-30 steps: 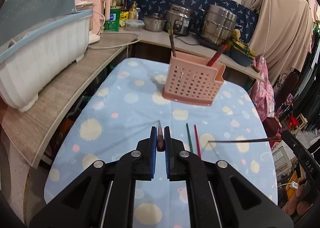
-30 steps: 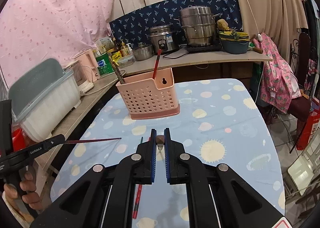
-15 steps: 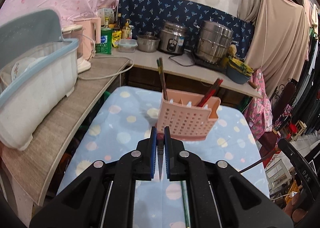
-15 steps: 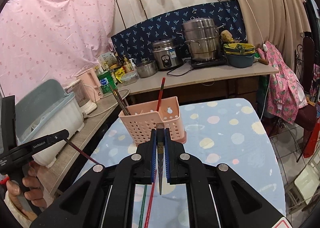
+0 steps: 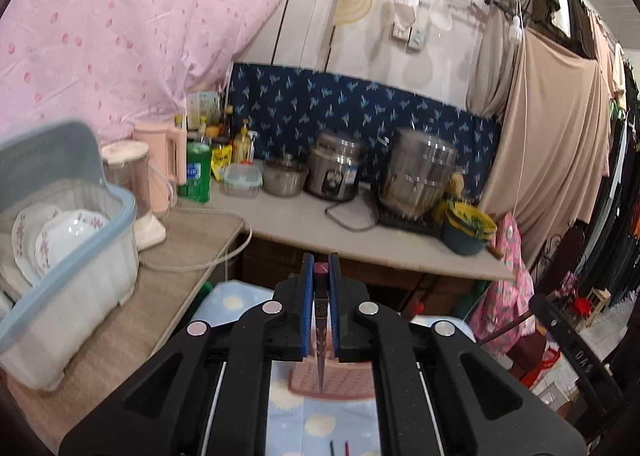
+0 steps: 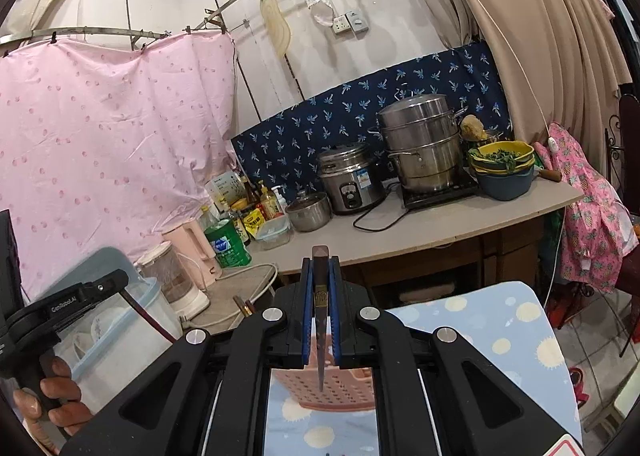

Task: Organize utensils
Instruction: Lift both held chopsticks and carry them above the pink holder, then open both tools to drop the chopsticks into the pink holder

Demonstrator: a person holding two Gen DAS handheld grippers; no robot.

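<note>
My left gripper (image 5: 320,268) is shut on a dark chopstick (image 5: 320,320) that hangs point down over the pink perforated utensil basket (image 5: 332,380). My right gripper (image 6: 320,268) is shut on a second dark chopstick (image 6: 320,320), also point down over the same basket (image 6: 332,388). The basket stands on the blue sun-print table (image 6: 496,328) and is mostly hidden behind the jaws. A green and a red chopstick (image 5: 338,448) lie on the cloth below. The left gripper (image 6: 80,296) with its chopstick shows at the left of the right wrist view.
A dish bin with plates (image 5: 60,240) sits on the left counter. The back counter (image 5: 360,232) holds pots, a rice cooker (image 5: 334,172), bottles and bowls. Cloths hang at the right.
Both grippers have risen and tilted up, turning their chopsticks from lying level to pointing down over the basket. The basket has dropped low behind the jaws in both views.
</note>
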